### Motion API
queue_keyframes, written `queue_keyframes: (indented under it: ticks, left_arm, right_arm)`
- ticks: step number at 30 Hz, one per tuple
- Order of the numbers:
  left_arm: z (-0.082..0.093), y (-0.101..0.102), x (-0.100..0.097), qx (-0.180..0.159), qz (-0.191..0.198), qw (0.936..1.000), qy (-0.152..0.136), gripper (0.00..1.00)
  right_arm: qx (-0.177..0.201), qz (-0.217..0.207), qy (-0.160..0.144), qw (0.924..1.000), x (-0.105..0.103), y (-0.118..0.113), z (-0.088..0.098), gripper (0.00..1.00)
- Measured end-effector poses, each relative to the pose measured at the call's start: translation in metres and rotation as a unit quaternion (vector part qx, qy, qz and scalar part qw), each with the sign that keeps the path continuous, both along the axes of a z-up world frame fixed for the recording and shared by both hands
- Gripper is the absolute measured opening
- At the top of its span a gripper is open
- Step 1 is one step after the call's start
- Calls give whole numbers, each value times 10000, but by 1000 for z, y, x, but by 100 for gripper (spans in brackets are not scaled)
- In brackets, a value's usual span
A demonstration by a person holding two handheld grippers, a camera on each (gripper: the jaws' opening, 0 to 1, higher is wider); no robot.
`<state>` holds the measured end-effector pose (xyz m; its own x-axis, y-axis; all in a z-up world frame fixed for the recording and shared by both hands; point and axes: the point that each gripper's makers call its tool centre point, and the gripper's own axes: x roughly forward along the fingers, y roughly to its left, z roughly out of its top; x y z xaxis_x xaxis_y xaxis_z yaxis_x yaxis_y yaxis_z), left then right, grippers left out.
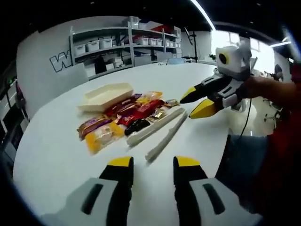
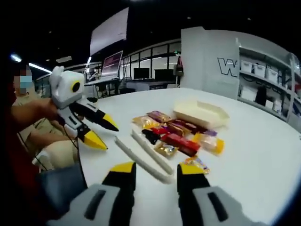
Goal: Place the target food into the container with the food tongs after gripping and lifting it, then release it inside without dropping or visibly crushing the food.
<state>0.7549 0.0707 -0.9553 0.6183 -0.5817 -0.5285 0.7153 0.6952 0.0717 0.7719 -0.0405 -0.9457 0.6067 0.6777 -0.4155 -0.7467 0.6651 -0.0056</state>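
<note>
On a round white table (image 1: 56,155) lies a cluster of wrapped snack foods (image 1: 124,117): packets in red, purple, yellow and gold foil, with a yellow-wrapped cake (image 1: 101,136) at the near end in the left gripper view. Which packet is the target food cannot be told. Just beyond the cluster sits the shallow cream-coloured rectangular container (image 1: 106,95), open side up and touching none of the tools. Beside the snacks, on the side away from the container, lie the pale off-white food tongs (image 1: 160,132), two long arms flat on the tabletop, joined at one end and spreading toward the other; one arm touches the edge of the snack pile.

The left gripper (image 1: 153,162), grey with black fingers and yellow tips, hovers low over the table in front of the tongs, its jaws standing apart with nothing between them. In the right gripper view it (image 2: 101,132) appears from the left, held by a person's hand (image 2: 44,110), its tips pointing toward the tongs (image 2: 143,155) but apart from them.

The right gripper (image 2: 155,168) likewise has its jaws spread wide and empty, just short of the joined end of the tongs. In the left gripper view it (image 1: 197,103) hangs above the table near the far end of the tongs, not touching them.

Behind the table stand metal shelves with white bins (image 1: 122,47)
</note>
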Motion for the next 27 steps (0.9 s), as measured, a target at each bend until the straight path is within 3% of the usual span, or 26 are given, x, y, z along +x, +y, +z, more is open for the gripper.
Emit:
queue_keyframes:
  ticks: [9,21,23,25,27]
  left_arm:
    - [-1,-5,1,-166,-84,9998,62,18]
    - [-4,-5,4,-217,-77,9996,132,15]
    - [-8,-5,5,-176,-98,9996,183,15]
    - [-8,-9,9,-304,-76,9993,200,15]
    - [-8,-8,9,-277,-64,9994,196,15]
  right_arm:
    - [45,-26,117,9999,2,2,-7,27]
    - [197,-156,186,9995,5,-1,-10,24]
    - [35,-104,234,9997,5,0,-18,24]
    - [-82,-61,61,9999,9,3,-18,23]
    - [-36,-106,217,9997,8,1,-18,23]
